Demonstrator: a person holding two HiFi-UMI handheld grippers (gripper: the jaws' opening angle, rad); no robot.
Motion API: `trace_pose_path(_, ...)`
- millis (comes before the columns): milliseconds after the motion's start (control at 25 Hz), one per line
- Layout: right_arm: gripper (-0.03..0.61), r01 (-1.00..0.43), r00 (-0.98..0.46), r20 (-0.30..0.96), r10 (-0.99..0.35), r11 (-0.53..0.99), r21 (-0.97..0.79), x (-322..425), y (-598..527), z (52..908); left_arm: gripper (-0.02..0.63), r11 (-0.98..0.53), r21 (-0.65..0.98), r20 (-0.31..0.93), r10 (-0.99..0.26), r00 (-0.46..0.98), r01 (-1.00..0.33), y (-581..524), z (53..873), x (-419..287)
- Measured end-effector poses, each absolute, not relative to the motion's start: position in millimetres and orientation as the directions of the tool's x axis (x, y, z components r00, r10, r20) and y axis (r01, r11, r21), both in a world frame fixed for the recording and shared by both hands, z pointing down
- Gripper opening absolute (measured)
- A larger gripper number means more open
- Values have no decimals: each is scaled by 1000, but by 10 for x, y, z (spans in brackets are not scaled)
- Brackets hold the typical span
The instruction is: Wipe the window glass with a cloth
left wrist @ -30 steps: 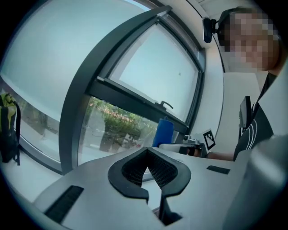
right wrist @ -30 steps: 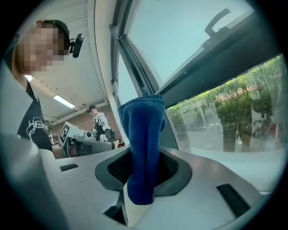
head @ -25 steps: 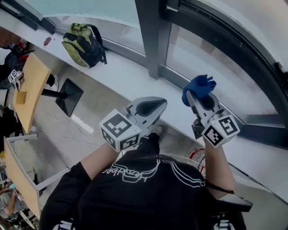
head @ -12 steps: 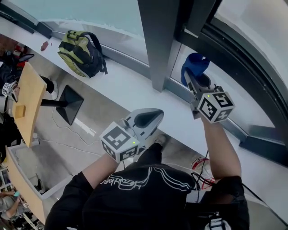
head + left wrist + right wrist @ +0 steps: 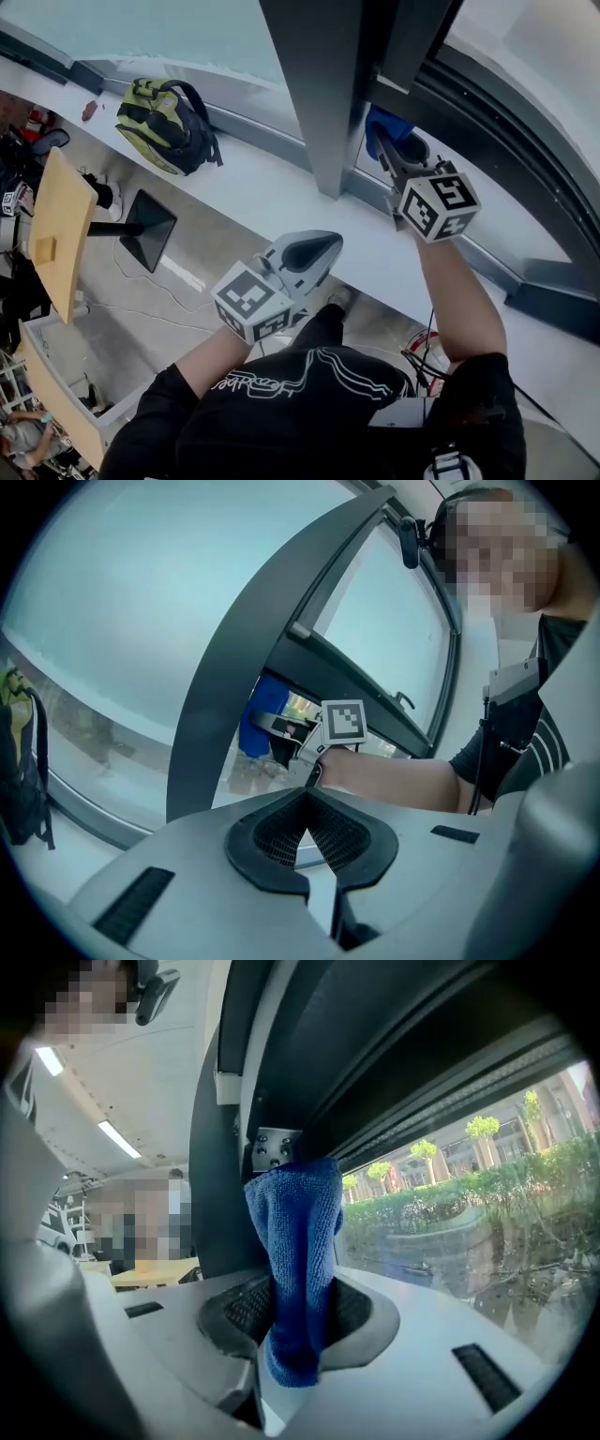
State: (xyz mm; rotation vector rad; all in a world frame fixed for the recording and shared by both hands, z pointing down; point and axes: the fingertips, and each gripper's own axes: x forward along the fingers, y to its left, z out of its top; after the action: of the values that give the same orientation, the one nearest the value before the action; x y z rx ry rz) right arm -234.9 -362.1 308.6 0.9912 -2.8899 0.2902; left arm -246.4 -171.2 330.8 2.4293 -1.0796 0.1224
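The right gripper's (image 5: 382, 141) jaws are clenched on a blue cloth (image 5: 295, 1241). The cloth stands up out of them and reaches the lower left corner of the window glass (image 5: 487, 1176), just beside the dark frame post (image 5: 319, 84). Whether the cloth actually presses on the pane cannot be told. The left gripper (image 5: 323, 246) hangs nearer and to the left, apart from the window, its jaws closed together on nothing. The glass shows no streaks or wiped patches, so the wiping looks barely begun, with nearly the whole pane to the right left to do.
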Motion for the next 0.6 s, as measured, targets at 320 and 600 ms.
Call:
trace_pose_path(320, 94, -632, -775, 122, -620, 766, -118, -2367, -3687, 3013, 5, -578, 398, 266, -670, 692, -713, -1776, 3307, -2473)
trace_pose_path(600, 94, -656, -755, 112, -646, 750, -91, -2117, -3613, 2948, 5, -598, 411, 257, -648, 717, -688, -1793, 3322, -2340)
